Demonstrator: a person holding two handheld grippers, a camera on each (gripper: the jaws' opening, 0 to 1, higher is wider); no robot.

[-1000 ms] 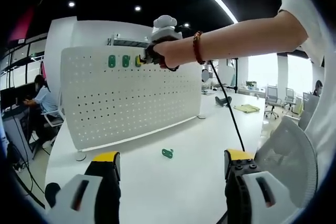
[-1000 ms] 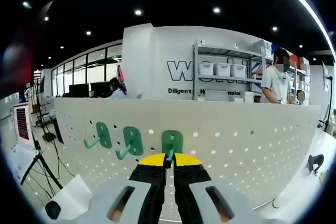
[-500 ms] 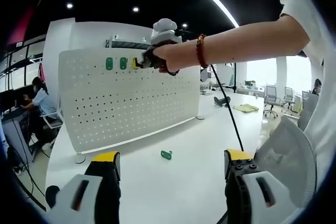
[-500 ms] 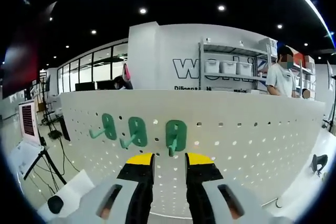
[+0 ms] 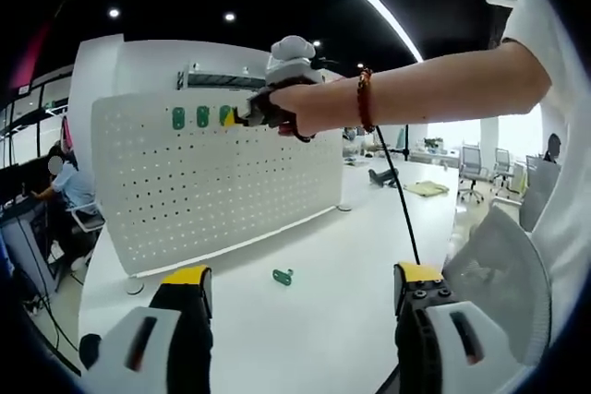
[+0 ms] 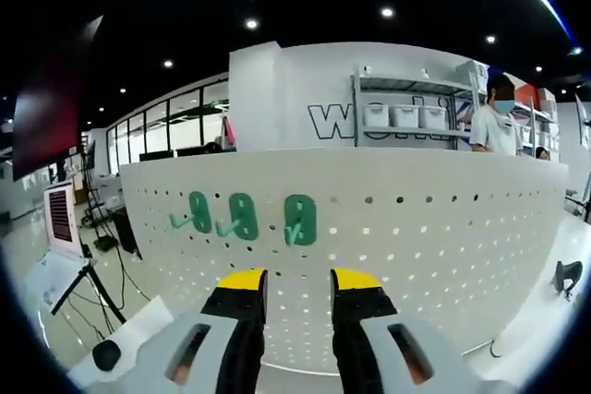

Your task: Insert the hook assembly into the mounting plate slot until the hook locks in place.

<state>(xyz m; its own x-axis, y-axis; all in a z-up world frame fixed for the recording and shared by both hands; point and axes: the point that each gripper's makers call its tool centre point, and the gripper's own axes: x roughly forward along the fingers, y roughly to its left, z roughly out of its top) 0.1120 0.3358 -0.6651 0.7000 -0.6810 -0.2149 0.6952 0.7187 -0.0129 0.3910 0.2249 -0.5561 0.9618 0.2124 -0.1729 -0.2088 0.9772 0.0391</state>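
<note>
While three green hooks sit in the top row of the board, the labels below read as follows.

Mounting plate: white perforated board (image 6: 434, 237) standing upright on the table (image 5: 323, 320); seen from the left gripper view as a wide panel (image 5: 212, 182).
Seated hooks: left hook (image 6: 197, 212), middle hook (image 6: 242, 217) and right hook (image 6: 300, 220), side by side along the top row, each flat against the plate with its prong pointing outward.
Right gripper (image 6: 297, 280): jaws parted and holding nothing, yellow tips just below the right hook, apart from it; it also shows in the left gripper view, in the person's hand (image 5: 295, 110) at the plate's top edge.
Left gripper (image 5: 301, 281): jaws wide apart, empty, held low over the table.
Loose hook: one green hook (image 5: 283, 276) lying on the table in front of the plate, well apart from both grippers.
Step in hand (judgement): release and check of the right hook.
Technique (judgement): draw straight back along the prong so the jaws do not snag it; confirm the hook hangs square; keep plate and loose hook in view.
</note>
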